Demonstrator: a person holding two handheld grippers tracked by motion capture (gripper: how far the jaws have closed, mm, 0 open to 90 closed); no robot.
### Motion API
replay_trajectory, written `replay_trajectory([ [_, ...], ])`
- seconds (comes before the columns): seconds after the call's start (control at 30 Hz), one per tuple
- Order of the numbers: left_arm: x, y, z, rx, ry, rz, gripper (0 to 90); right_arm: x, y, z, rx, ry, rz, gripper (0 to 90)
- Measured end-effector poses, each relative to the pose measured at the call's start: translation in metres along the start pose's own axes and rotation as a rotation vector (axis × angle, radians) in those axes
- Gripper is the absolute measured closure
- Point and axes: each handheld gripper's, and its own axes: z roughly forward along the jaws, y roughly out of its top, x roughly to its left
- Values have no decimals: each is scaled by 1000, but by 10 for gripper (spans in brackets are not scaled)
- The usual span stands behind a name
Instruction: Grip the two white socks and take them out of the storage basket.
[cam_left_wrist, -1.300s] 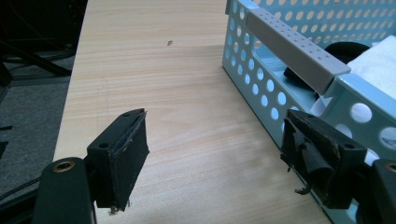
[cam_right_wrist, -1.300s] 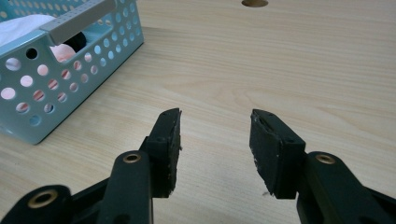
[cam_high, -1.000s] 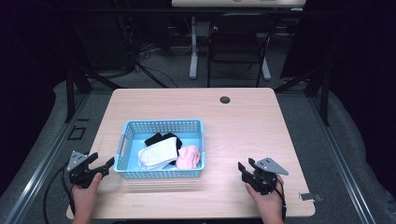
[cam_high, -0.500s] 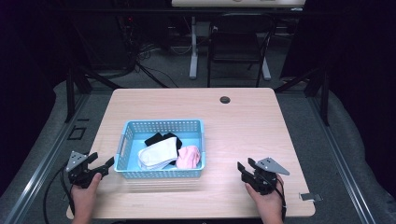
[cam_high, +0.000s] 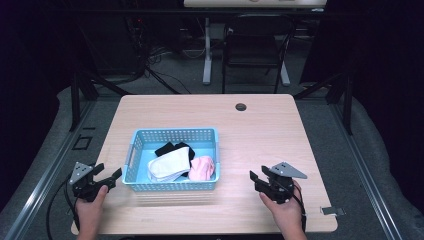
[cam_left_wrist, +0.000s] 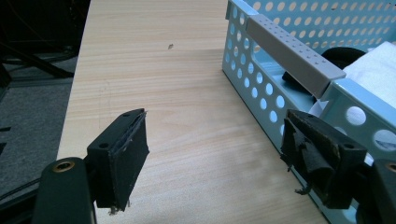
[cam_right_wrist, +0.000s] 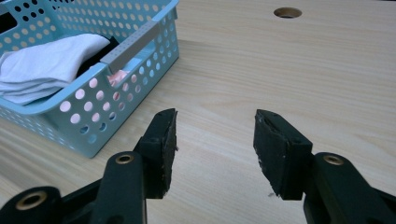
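Left gripper (cam_high: 107, 178) held just beside the blue basket's (cam_high: 172, 186) left end, jaws wide apart over bare table (cam_high: 260, 130), gripping nothing. Right gripper (cam_high: 257, 181) kept near the basket's right side, jaws just opened further, nothing between them. Inside the basket: white (cam_high: 169, 165), pink (cam_high: 202, 168) and black (cam_high: 172, 148) socks.

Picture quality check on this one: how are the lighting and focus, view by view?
High view: table evenly lit, surroundings nearly black, whole frame soft. Left gripper view: basket sharp, the near jaws slightly soft, no glare. Right gripper view: wood grain crisp, soft shadow beside the basket, white cloth bright but not blown out.
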Motion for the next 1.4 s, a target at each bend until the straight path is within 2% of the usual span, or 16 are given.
replay_trajectory([
  [0.23,0,0,0,-1,-1,-2,227,10,19,5,23,18,-32,491],
  [0.7,0,0,0,-3,-2,-4,227,24,55,11,47,60,-13,521],
  [0.93,0,0,0,-3,-2,-5,227,34,76,18,65,69,-44,535],
  [1.1,0,0,0,-3,-3,-5,226,45,89,27,76,101,-41,542],
  [1.4,1,0,0,-2,-3,-5,227,67,107,51,126,130,-75,560],
])
